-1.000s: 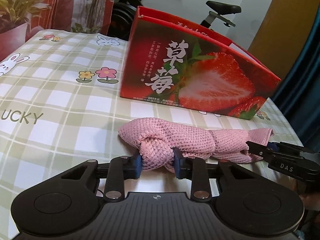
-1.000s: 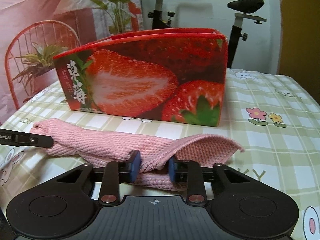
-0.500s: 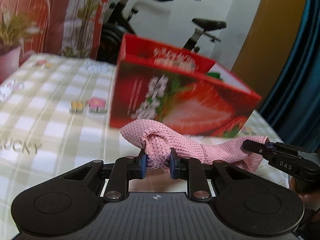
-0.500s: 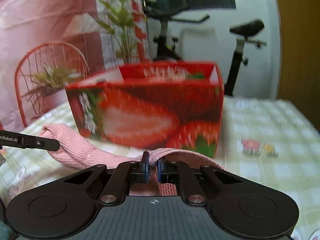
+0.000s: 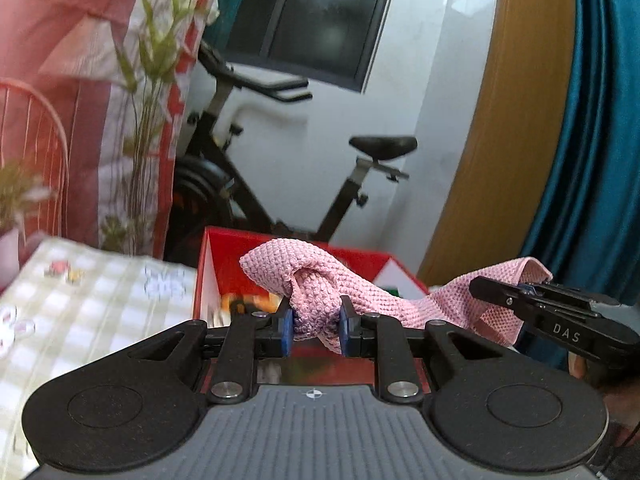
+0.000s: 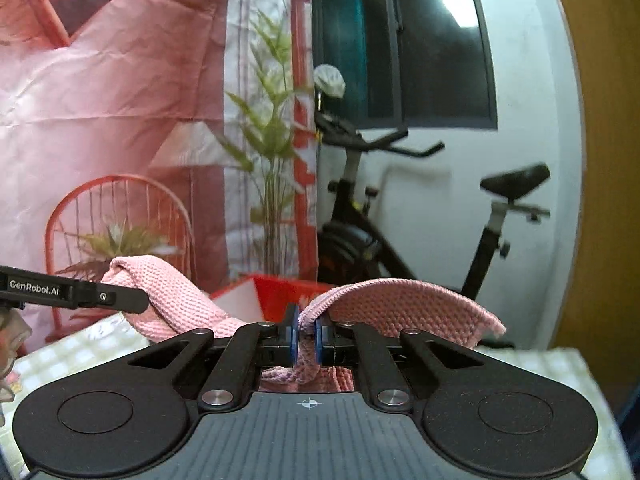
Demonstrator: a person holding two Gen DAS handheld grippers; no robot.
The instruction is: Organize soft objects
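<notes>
Left wrist view: left tongs (image 5: 315, 330) clamped on a bunched knot of the pink waffle-weave cloth (image 5: 320, 292), blue pads (image 5: 285, 330) pressing it from both sides. Their jaws have just been closing, cloth between them. Cloth is held up off the table (image 5: 80, 320), in front of the red box (image 5: 224, 264), and runs right toward the right tongs (image 5: 532, 292), which come in from the right edge and grip its far corner. Box is open on top; something orange and blurred shows inside, cannot tell what. Table has a green-and-white check cover with flower prints. Behind: exercise bike (image 5: 280, 184), a tall green plant (image 5: 148, 120), teal curtain (image 5: 600, 128) at right. Right wrist view: right tongs (image 6: 307, 340) nearly together, clamped on a thin fold of the pink cloth (image 6: 404, 312); one flap arcs up and to the right past the jaws, a strand hangs down between them. These jaws have also just been closing on the cloth. Left tongs (image 6: 120, 300) enter from the left edge, tip against the other bunched end of the cloth. Cloth sags between the two grips, above the red box (image 6: 280, 292), whose rim shows just behind the pads. Part of a hand (image 6: 12, 336) is visible at far left, blurred. Bike (image 6: 400, 216), plant (image 6: 276, 160) and a red wire chair (image 6: 120, 216) sit in the background.
</notes>
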